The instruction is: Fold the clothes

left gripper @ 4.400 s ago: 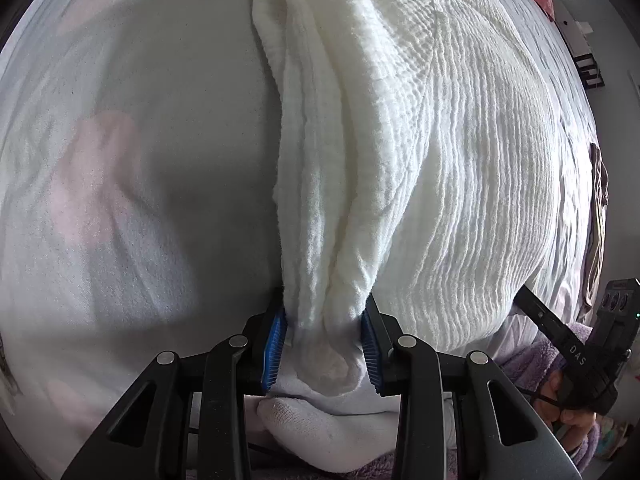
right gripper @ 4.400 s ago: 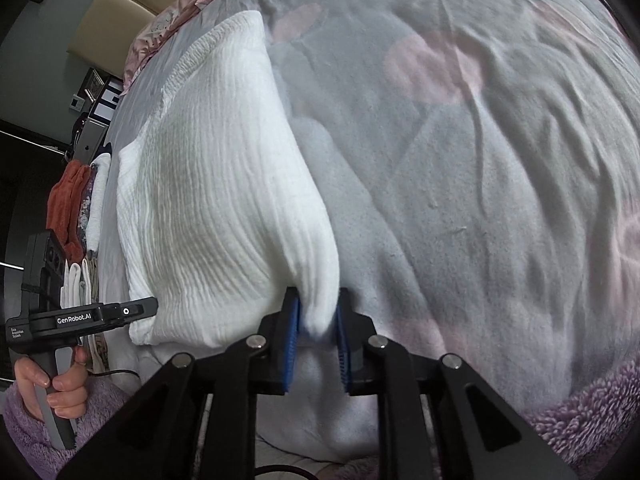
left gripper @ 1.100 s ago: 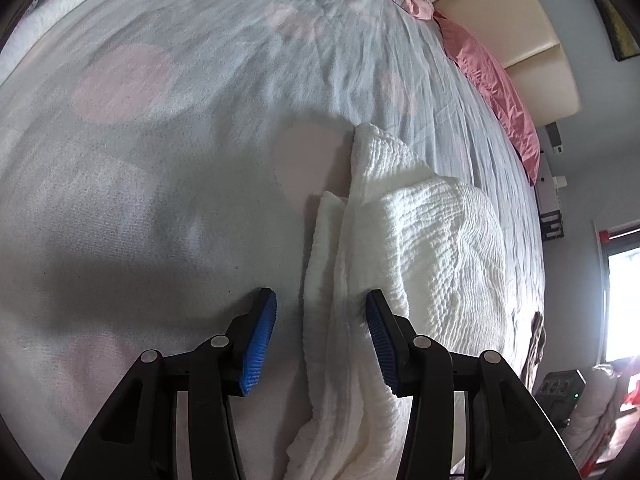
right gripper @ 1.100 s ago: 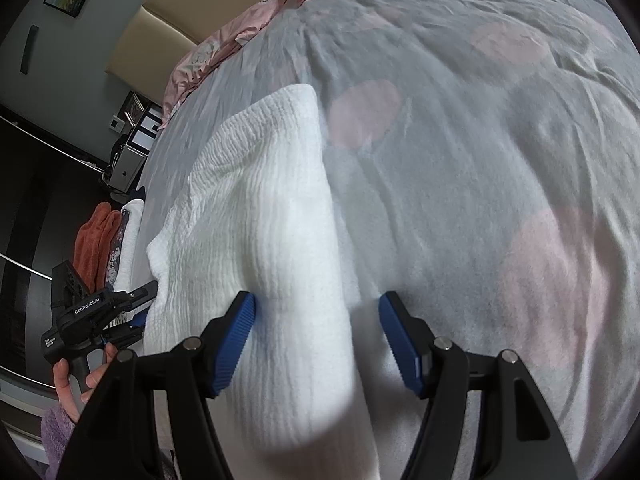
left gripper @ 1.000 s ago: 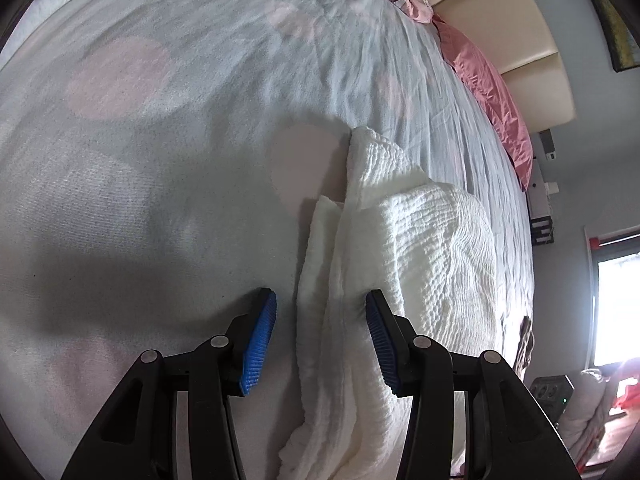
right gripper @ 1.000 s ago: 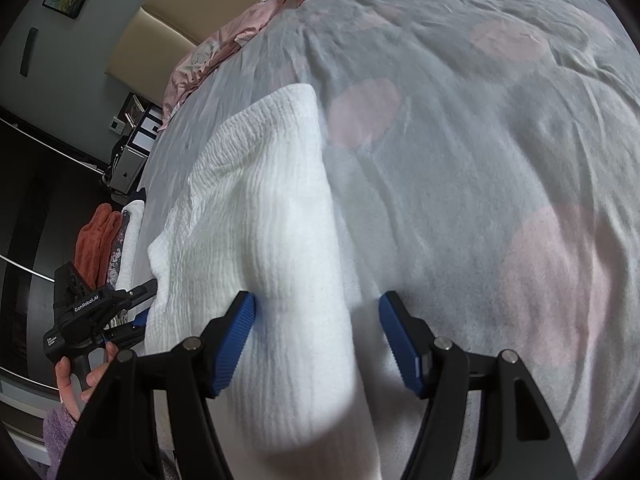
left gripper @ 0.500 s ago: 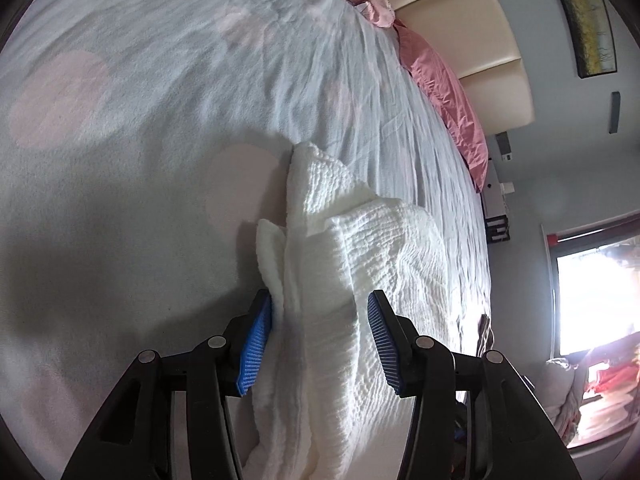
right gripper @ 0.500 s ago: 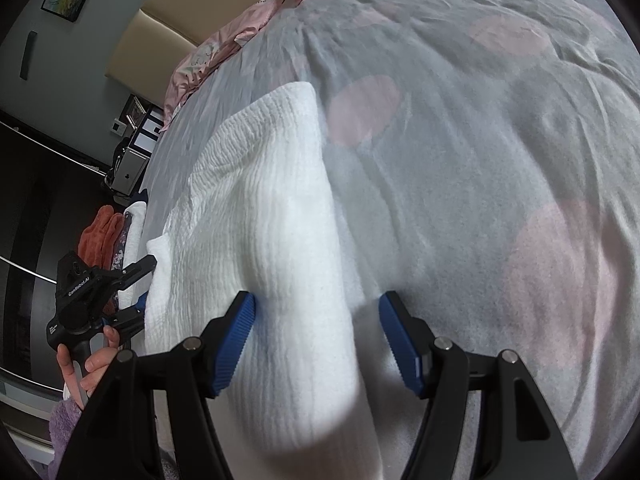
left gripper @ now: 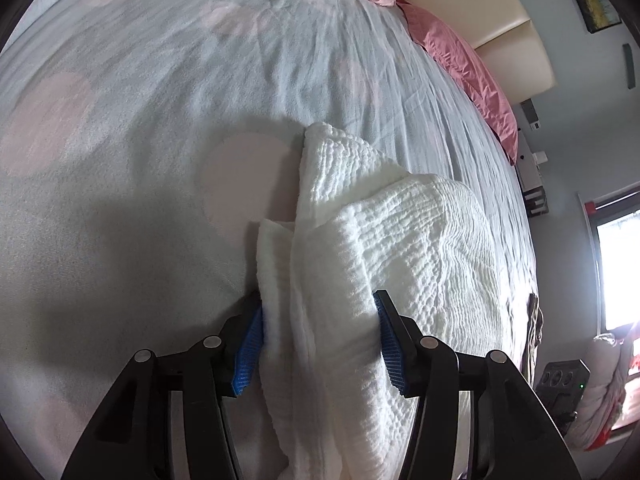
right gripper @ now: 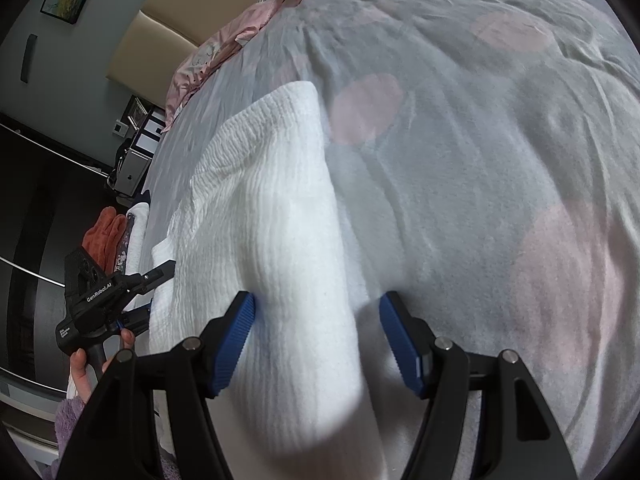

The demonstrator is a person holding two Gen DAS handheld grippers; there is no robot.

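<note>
One white garment [left gripper: 400, 248] was seen lying on the bed [left gripper: 160, 80], partly folded into a thick, layered bundle. Its long axis ran from the near edge of the bed toward the far headboard [right gripper: 160, 32], straight ahead of both claws.

The left claw [left gripper: 320, 340] was set astride the left edge of the garment. The layered folds stood between its blue pads [left gripper: 248, 344], and the cloth looked to brush the left pad, but no pinch could be made out. Its jaws were opening, so the cloth was judged released rather than gripped.

The right claw [right gripper: 316, 340] was set astride the right edge of the same garment. Its jaws stood wide apart, with a clear gap between the right pad and the cloth; nothing was held.

Both claws were found equally near the garment, one at each long edge, at its near end. Any further fold was judged to turn on that axis: the near end would have to be carried away toward the far end.

Counted: one garment on the bed, two claws, one hand [right gripper: 84, 372] on the left claw's handle, and a small pile of other clothes [right gripper: 116, 236] off the left side of the bed, too small to be numbered.
</note>
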